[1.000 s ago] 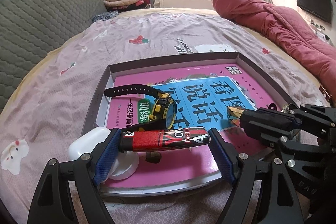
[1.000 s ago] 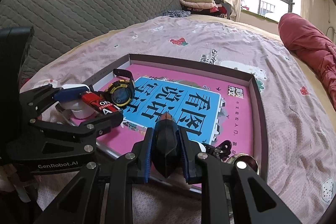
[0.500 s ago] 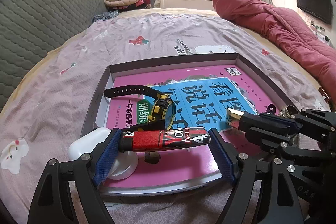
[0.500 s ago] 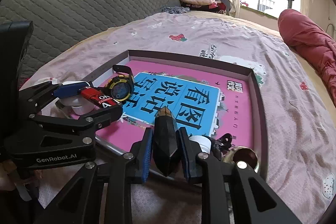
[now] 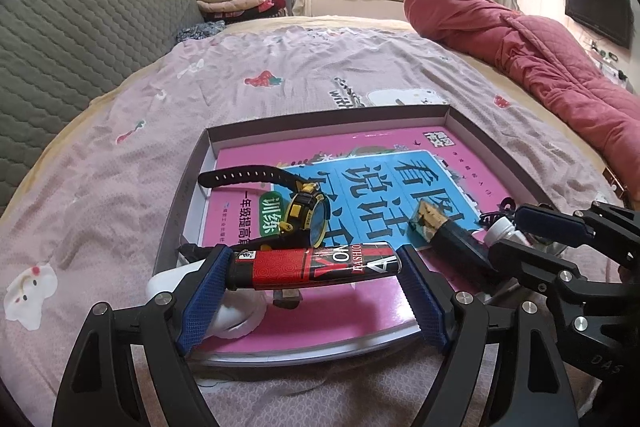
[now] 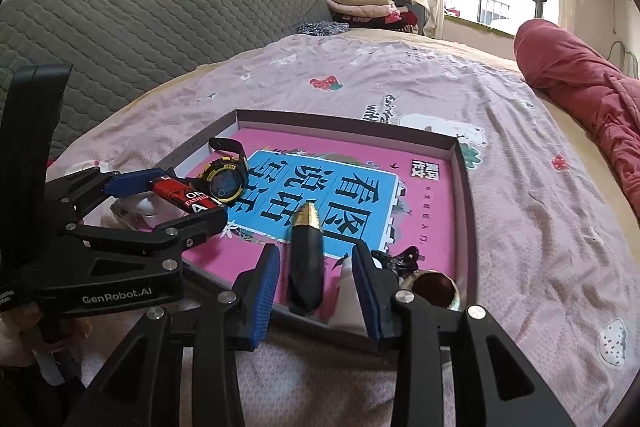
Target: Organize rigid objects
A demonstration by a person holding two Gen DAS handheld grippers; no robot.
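Left tongs (image 5: 314, 293): sitting at lower centre of the left wrist view, pinching the red and black lighter (image 5: 316, 265) end to end between the blue pads (image 5: 202, 297).
Lighter: lying crosswise between the pads, long axis running left to right in the frame, its black cap end touching the left pad; hanging over the near edge of the pink book (image 5: 340, 303).
Right tongs (image 6: 316, 291): sitting at lower centre of the right wrist view, spread apart, with gaps showing on both sides of the dark case (image 6: 306, 267).
Dark case: lying between the spread pads, touching neither, resting on the pink book at the tray's (image 6: 464, 187) near edge; long axis running away from the camera, its gold tip pointing up the frame toward the blue panel.
White bottle (image 6: 346, 291): lying just beside the right pad, at the tray's near right corner.
Watch (image 5: 308, 215): standing on its side just beyond the lighter, its strap reaching toward the tray's left wall.
White holder (image 5: 168, 279): lying under the left pad, at the tray's near left corner.
Bed (image 5: 120, 187): carrying the tray, spreading to the far window.
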